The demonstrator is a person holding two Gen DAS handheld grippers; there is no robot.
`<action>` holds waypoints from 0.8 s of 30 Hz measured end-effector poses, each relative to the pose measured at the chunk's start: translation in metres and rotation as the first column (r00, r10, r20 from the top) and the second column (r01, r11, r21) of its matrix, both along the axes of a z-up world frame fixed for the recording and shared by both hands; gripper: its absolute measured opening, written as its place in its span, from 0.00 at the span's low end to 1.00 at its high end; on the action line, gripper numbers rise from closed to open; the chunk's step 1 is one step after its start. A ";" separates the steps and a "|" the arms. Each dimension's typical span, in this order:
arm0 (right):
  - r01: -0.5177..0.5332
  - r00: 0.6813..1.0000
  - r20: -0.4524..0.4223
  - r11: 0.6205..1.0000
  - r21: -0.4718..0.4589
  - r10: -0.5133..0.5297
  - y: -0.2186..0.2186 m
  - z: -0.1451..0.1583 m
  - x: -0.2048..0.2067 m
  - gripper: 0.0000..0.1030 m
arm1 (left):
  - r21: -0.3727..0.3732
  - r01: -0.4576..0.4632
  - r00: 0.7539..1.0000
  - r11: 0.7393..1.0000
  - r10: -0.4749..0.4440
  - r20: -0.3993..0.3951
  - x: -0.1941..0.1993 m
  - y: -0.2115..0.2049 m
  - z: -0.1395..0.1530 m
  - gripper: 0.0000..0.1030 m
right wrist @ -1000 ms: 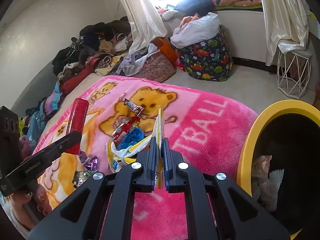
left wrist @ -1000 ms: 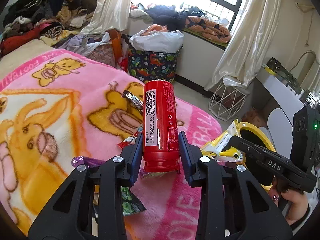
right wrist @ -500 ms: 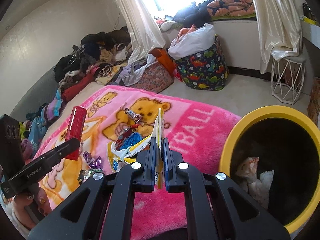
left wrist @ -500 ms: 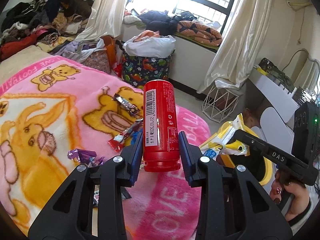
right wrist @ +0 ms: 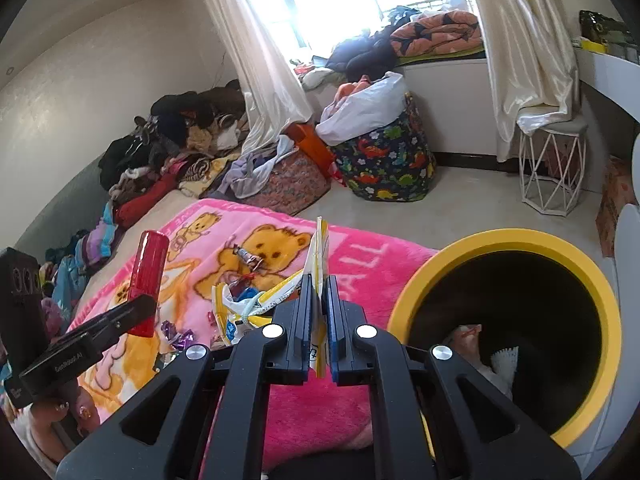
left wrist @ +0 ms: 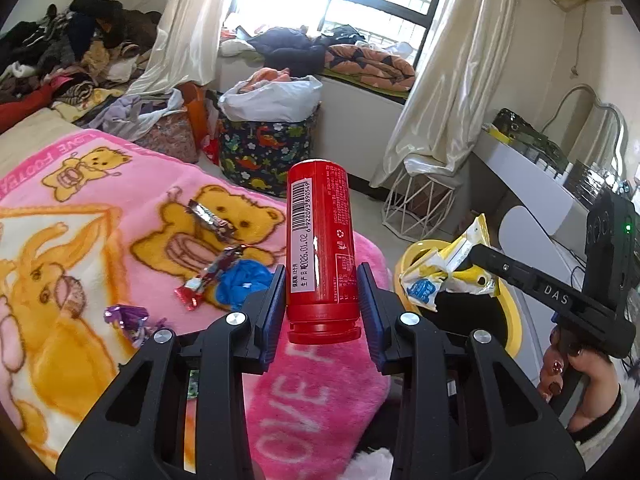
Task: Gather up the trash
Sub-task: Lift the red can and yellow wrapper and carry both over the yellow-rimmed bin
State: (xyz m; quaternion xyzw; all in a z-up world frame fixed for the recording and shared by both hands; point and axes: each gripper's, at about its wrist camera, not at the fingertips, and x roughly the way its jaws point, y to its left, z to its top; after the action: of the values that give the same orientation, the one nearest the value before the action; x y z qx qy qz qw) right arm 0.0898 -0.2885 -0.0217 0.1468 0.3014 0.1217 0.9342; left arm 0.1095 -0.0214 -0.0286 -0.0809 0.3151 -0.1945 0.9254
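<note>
My left gripper (left wrist: 322, 280) is shut on a tall red can (left wrist: 320, 236) and holds it upright above the pink blanket (left wrist: 120, 208). The can also shows in the right wrist view (right wrist: 147, 276). My right gripper (right wrist: 318, 280) is shut on a yellow and white snack wrapper (right wrist: 320, 248), seen hanging over the bin rim in the left wrist view (left wrist: 444, 272). The yellow-rimmed black trash bin (right wrist: 560, 248) stands just right of the bed and holds crumpled paper. Loose candy wrappers (left wrist: 210, 220) and a blue wad (left wrist: 240, 280) lie on the blanket.
A dinosaur-print basket (left wrist: 268, 156) with a white bag stands on the floor beyond the bed. A white wire stool (right wrist: 552, 172) stands by the curtain. Clothes are piled at the far left (left wrist: 80, 60). A white desk (left wrist: 532, 184) runs along the right.
Both grippers have lifted and moved right. The wrapper in my right gripper is now at the bin's rim, and the bin fills more of the right wrist view. The can stays gripped.
</note>
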 end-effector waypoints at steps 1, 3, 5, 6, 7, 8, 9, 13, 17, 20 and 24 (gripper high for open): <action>0.008 1.000 0.002 1.000 0.001 -0.008 -0.002 0.001 -0.002 0.07 | 0.001 0.005 1.000 1.000 -0.005 -0.001 0.000 -0.003 0.000 0.27; 0.023 1.000 0.004 1.000 0.005 -0.023 -0.008 0.002 -0.005 0.07 | 0.001 0.017 1.000 1.000 -0.017 -0.001 -0.001 -0.008 0.000 0.27; 0.035 0.999 0.006 0.999 0.007 -0.035 -0.012 0.003 -0.008 0.07 | 0.005 0.030 1.000 1.000 -0.030 0.000 -0.003 -0.015 0.000 0.27; 0.046 0.999 0.007 0.999 0.007 -0.046 -0.016 0.004 -0.009 0.07 | 0.008 0.039 0.999 0.999 -0.039 0.001 -0.004 -0.019 0.000 0.27; 0.053 0.999 0.008 0.999 0.008 -0.053 -0.019 0.004 -0.010 0.07 | 0.010 0.047 0.999 0.999 -0.047 0.001 -0.004 -0.023 0.000 0.27; 0.061 0.998 0.009 0.998 0.008 -0.061 -0.022 0.004 -0.011 0.07 | 0.012 0.055 0.998 0.998 -0.055 0.002 -0.005 -0.026 0.000 0.27; 0.072 0.997 0.011 0.997 0.006 -0.073 -0.026 0.004 -0.013 0.07 | 0.013 0.062 0.998 0.998 -0.062 0.002 -0.006 -0.029 0.000 0.27; 0.116 0.993 0.019 0.993 0.004 -0.116 -0.040 0.005 -0.018 0.07 | 0.023 0.094 0.996 0.995 -0.094 0.002 -0.008 -0.043 -0.001 0.27; 0.165 0.986 0.031 0.986 -0.007 -0.164 -0.056 0.006 -0.022 0.07 | 0.035 0.128 0.992 0.991 -0.128 0.000 -0.011 -0.058 -0.003 0.27; 0.197 0.980 0.034 0.980 -0.005 -0.196 -0.068 0.005 -0.024 0.07 | 0.044 0.152 0.988 0.987 -0.152 -0.001 -0.012 -0.068 -0.004 0.27; 0.245 0.969 0.037 0.969 -0.010 -0.245 -0.086 0.001 -0.028 0.07 | 0.046 0.180 0.984 0.983 -0.180 -0.011 -0.012 -0.080 -0.007 0.27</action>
State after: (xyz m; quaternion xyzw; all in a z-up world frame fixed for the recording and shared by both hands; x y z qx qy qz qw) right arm 0.0619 -0.3741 -0.0207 0.1739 0.2654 0.0057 0.9483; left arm 0.0973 -0.1016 -0.0360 -0.0311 0.3287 -0.2698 0.9045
